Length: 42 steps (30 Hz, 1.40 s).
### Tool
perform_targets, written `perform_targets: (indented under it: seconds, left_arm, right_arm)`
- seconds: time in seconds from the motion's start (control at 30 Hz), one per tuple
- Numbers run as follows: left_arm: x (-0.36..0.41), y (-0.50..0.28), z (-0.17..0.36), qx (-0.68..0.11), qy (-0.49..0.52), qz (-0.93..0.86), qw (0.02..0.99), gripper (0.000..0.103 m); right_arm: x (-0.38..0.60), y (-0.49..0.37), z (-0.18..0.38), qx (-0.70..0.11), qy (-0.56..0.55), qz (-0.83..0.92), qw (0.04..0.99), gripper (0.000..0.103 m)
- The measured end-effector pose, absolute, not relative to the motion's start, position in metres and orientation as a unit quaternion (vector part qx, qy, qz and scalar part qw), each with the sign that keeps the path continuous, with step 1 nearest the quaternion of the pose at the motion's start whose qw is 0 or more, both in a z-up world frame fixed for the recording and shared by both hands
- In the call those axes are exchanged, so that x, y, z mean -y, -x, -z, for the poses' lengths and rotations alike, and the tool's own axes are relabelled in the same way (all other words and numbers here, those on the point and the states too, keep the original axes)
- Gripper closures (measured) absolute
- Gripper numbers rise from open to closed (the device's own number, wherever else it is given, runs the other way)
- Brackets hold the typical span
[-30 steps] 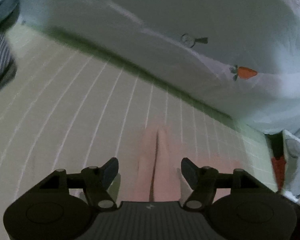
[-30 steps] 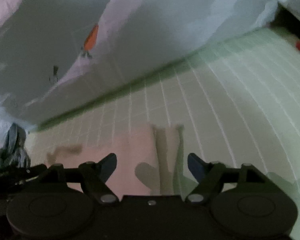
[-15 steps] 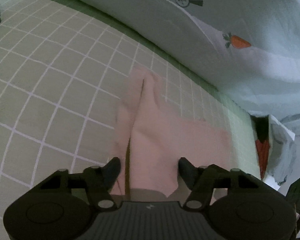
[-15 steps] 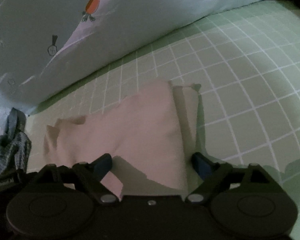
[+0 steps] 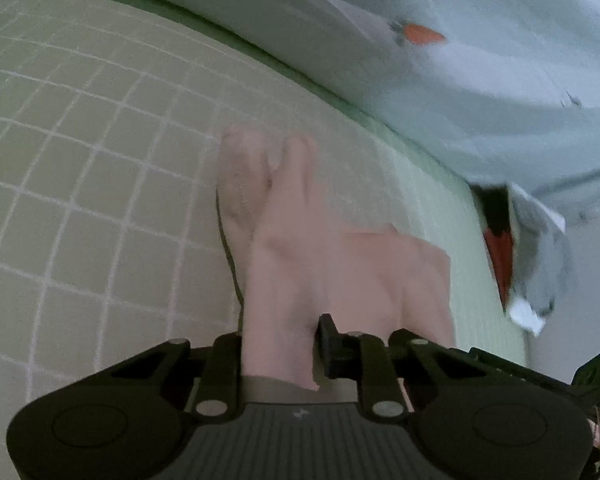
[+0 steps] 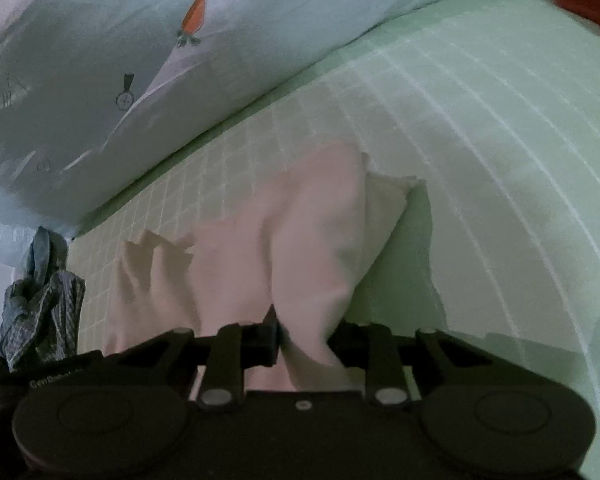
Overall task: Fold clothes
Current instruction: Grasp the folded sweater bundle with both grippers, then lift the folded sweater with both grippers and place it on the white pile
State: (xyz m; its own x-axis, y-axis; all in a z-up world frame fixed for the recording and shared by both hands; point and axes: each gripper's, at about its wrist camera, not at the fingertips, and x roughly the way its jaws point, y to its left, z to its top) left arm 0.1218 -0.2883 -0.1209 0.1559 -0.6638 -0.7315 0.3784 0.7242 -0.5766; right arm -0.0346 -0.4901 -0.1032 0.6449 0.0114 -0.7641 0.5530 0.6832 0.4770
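1. While both claws grip the same soft pale-pink cotton garment (image 5: 340,264), it hangs from its near hem and drapes away over the light-green grid-checked bedsheet (image 5: 84,184), toward the sheet's far edge.
2. Left gripper (image 5: 278,344): its jaws are drawn in tight on a bunched fold of the pink cloth, and the fabric fills the gap between them.
3. Right gripper (image 6: 304,332): likewise pinched onto the garment's near hem, with cloth rising in ridges just ahead of it.
4. Judging from this, the step in hand is carrying or lifting the held hem to make a fold. To do it well, keep both claws level and evenly spaced so the hem stays taut, and match their pace, as the cloth already puckers between them.
5. Lay the hem down square to the sheet's grid lines, which serve as a ready guide.
6. Along the sheet's far edge lies a pale-blue quilt printed with orange carrots (image 6: 148,40); keep the garment short of it.
7. At the sheet's left far corner sits a crumpled blue-grey checked garment (image 6: 40,296), well apart from the pink one.
8. No basket, box or other container shows in either view.
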Motion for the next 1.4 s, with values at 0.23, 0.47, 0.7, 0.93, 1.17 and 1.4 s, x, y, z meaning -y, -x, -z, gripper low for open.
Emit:
perform_targets:
  seconds: [0.23, 0.47, 0.7, 0.93, 1.17, 1.4]
  left_arm:
    - [0.329, -0.071, 0.111, -0.537, 0.068, 0.404, 0.738, 0.081]
    - [0.383, -0.015, 0.105, -0.53, 0.023, 0.443, 0.723, 0.082]
    - [0.475, 0.052, 0.1, -0.52, 0.012, 0.449, 0.727, 0.083]
    - [0.598, 0.11, 0.087, -0.507, 0.06, 0.446, 0.735, 0.086]
    - [0.711, 0.108, 0.034, -0.444, 0.082, 0.49, 0.745, 0.086]
    - [0.815, 0.045, 0.01, -0.399, 0.067, 0.486, 0.775, 0.086]
  right_arm:
    - [0.489, 0.103, 0.097, -0.366, -0.37, 0.215, 0.826, 0.079]
    - [0.514, 0.17, 0.094, -0.34, -0.388, 0.251, 0.819, 0.079]
    - [0.592, 0.234, 0.094, -0.325, -0.385, 0.238, 0.83, 0.079]
    - [0.714, 0.283, 0.065, -0.314, -0.342, 0.202, 0.862, 0.08]
    - [0.818, 0.3, 0.005, -0.249, -0.309, 0.21, 0.893, 0.08]
    - [0.909, 0.255, -0.06, -0.176, -0.226, 0.235, 0.929, 0.08]
